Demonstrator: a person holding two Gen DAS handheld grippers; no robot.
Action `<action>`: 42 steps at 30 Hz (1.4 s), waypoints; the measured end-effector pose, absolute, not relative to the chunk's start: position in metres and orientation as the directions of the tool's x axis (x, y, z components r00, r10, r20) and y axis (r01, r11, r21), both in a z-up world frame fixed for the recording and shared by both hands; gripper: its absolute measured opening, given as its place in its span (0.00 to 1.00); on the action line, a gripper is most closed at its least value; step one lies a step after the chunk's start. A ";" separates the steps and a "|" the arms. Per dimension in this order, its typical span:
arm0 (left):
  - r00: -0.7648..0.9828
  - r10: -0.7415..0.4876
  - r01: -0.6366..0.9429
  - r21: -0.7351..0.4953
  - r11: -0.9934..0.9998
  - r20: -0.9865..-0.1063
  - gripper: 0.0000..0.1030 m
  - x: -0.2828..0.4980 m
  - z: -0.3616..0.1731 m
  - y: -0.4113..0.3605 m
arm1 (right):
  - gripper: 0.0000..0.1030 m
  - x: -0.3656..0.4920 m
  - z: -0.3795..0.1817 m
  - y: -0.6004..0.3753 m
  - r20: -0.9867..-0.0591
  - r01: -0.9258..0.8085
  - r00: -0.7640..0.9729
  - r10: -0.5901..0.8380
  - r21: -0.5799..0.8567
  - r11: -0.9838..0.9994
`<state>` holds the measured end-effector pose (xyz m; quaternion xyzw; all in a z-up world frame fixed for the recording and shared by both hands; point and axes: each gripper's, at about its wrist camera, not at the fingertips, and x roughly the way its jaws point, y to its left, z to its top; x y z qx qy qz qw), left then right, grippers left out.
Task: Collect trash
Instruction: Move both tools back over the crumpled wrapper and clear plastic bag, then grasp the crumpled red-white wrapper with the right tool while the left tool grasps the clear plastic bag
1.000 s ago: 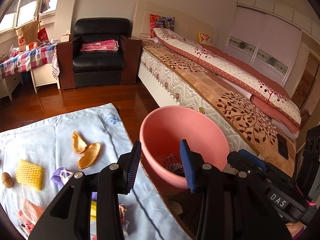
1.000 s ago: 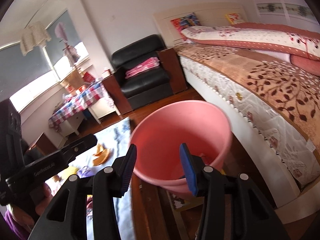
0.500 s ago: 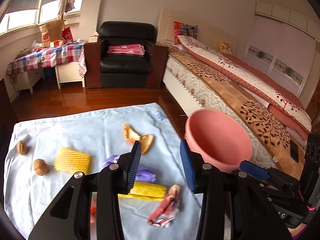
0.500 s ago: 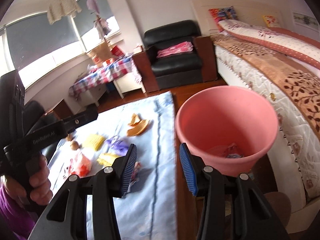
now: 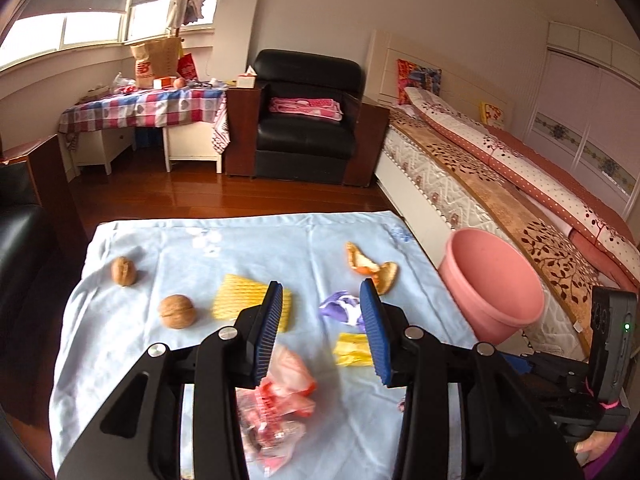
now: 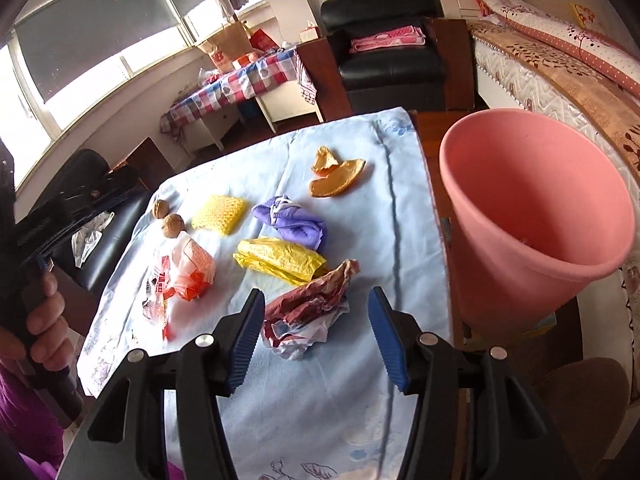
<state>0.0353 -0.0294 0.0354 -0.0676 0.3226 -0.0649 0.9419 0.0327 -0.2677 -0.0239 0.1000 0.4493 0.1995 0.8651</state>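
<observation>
Trash lies on a light blue cloth [image 6: 360,400]: a crumpled dark red wrapper [image 6: 312,308], a yellow bag [image 6: 280,260], a purple wrapper [image 6: 292,220], orange peel [image 6: 336,180], a yellow foam net [image 6: 218,212], two walnuts [image 6: 172,224] and a red-and-white plastic bag [image 6: 184,272]. The pink bin [image 6: 532,204] stands right of the cloth. My right gripper [image 6: 316,340] is open, just above and before the red wrapper. My left gripper [image 5: 320,328] is open and empty above the red-and-white bag [image 5: 280,400], with the bin [image 5: 492,284] to its right.
A bed [image 5: 500,184] runs along the right behind the bin. A black armchair [image 5: 304,120] and a checked-cloth table [image 5: 140,108] stand at the back. A black seat [image 6: 100,240] sits left of the cloth. The floor is dark wood.
Both grippers have swung left from over the pink bin to over the cloth with the trash. Both stay open and empty.
</observation>
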 end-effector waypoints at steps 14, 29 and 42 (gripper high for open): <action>0.719 -0.106 -0.014 -0.167 0.986 -0.687 0.39 0.001 -0.004 0.026 | 0.58 0.054 -0.047 -0.243 -0.788 -0.206 0.447 0.423 0.369 0.906; 0.604 -0.153 -0.068 -0.242 0.968 -0.782 0.39 0.002 -0.053 0.031 | 0.58 0.055 -0.058 -0.230 -0.812 -0.225 0.422 0.402 0.336 0.915; 0.580 -0.251 -0.046 -0.338 0.940 -0.775 0.20 0.005 -0.060 0.032 | 0.58 0.053 -0.062 -0.230 -0.819 -0.242 0.405 0.408 0.334 0.911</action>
